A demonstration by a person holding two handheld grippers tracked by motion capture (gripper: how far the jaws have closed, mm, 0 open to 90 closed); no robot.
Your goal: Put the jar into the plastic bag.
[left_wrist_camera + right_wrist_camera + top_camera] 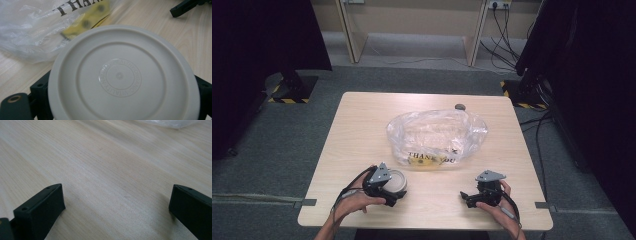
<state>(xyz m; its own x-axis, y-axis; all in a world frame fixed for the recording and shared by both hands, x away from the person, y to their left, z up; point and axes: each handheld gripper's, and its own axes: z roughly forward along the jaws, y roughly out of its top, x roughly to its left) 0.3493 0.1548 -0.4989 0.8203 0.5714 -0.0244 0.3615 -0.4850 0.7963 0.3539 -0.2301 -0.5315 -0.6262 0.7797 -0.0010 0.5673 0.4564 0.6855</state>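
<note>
Over on the left of the wooden surface (362, 130), the left tool (396, 190) is pinching a round white lid (398, 181), one jaw on each side of its rim. From the high view you only catch a sliver of pale disc poking out past the hand (357, 201), so it's hard to say what it is. The left tool's own camera sorts that out: the lid (122, 77) is right up close, with concentric ridges and a ring of embossed lettering in the middle, too fine to read. Black jaws peek out at both lower edges of it.

Middle of the surface, just past the lid, sits a crumpled clear plastic bag (437, 136) with "THANK YOU" printed on it and something yellow (422, 161) inside. The close view shows that yellow thing (87, 21) has dark spots on it, but it's blurred through the plastic so I can't tell what it is. A small dark round object (459, 106) sits at the far edge behind the bag.

On the right, the right tool (466, 197) rests near the front edge, well apart from the bag, held in the other hand (497, 207). Its own camera shows the jaws spread wide with nothing but bare wood grain between them, plus a corner of the bag (172, 123) at the top.
</note>
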